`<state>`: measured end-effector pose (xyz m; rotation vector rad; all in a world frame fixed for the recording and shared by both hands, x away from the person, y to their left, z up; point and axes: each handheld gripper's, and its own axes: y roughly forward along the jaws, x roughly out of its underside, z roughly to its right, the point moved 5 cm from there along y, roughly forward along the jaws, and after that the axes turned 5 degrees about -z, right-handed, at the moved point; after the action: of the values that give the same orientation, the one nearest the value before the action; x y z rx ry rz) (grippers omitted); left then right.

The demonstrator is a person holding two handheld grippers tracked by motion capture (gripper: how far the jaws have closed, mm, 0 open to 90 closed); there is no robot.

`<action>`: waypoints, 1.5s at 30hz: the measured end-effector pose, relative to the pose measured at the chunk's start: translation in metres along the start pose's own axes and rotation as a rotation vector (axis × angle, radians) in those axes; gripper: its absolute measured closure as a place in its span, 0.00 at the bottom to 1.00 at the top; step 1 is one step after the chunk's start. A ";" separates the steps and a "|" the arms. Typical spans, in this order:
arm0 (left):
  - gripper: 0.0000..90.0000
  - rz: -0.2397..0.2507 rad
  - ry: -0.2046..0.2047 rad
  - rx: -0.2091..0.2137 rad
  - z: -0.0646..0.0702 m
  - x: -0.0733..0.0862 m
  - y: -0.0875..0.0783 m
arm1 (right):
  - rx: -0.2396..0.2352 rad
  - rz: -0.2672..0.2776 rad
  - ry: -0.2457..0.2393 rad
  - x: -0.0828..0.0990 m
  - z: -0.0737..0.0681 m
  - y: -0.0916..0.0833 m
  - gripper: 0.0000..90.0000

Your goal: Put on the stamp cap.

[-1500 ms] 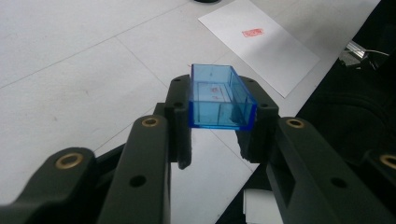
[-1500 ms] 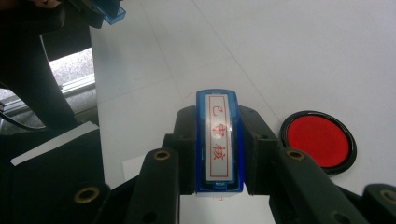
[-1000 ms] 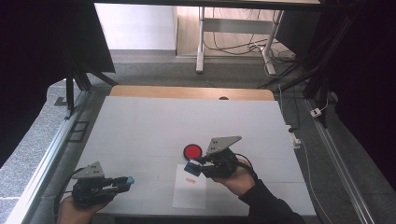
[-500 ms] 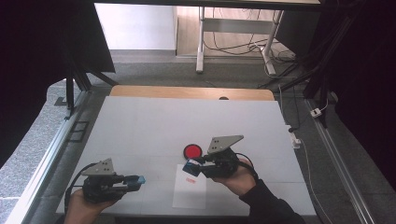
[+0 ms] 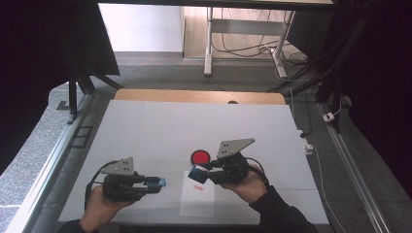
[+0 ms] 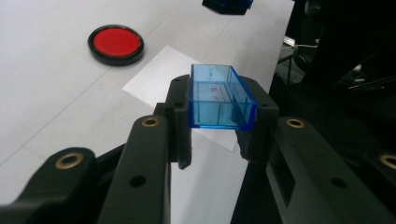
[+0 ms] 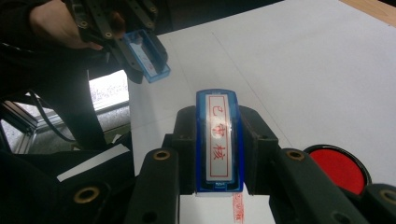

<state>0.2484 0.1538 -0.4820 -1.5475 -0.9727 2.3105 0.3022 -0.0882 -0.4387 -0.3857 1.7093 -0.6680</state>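
My left gripper (image 6: 220, 109) is shut on a clear blue stamp cap (image 6: 218, 86), open side up. In the high view this gripper (image 5: 154, 183) hovers over the table's near left, with the cap (image 5: 159, 182) pointing right. The right gripper (image 7: 217, 122) is shut on a blue stamp (image 7: 218, 140) whose face shows red characters. From above, that gripper (image 5: 200, 174) holds the stamp (image 5: 197, 174) over the top of a white paper (image 5: 197, 203). A red print (image 7: 237, 208) marks the paper (image 7: 159, 130). A round red ink pad (image 5: 200, 157) lies just beyond the paper.
The white table (image 5: 160, 131) stretches far and to both sides, with a wooden strip (image 5: 194, 96) at its back edge. Metal rails (image 5: 48, 160) run along the table's left and right. The ink pad (image 6: 116, 43) sits left of the paper (image 6: 156, 79) in the left gripper view.
My left hand has carried the cap to the right, toward the paper, and slightly up. The right hand with the stamp has stayed in place.
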 end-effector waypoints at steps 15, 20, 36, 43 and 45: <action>0.76 -0.009 0.063 0.134 -0.005 -0.025 0.024 | -0.046 0.023 -0.004 -0.006 -0.004 -0.001 0.78; 0.76 -0.021 0.082 0.187 -0.006 -0.030 0.035 | -0.062 0.026 -0.009 -0.007 -0.006 -0.001 0.78; 0.76 -0.041 0.157 0.316 -0.001 -0.040 0.056 | -0.132 0.061 -0.037 -0.013 -0.016 -0.002 0.78; 0.76 -0.047 0.183 0.352 0.002 -0.040 0.061 | -0.165 0.060 -0.041 -0.013 -0.019 0.001 0.78; 0.76 -0.041 0.185 0.361 0.002 -0.040 0.061 | -0.175 0.055 -0.044 -0.013 -0.020 0.002 0.78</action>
<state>0.2759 0.0864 -0.4890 -1.5351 -0.5027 2.1214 0.2859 -0.0745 -0.4277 -0.4702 1.7353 -0.4684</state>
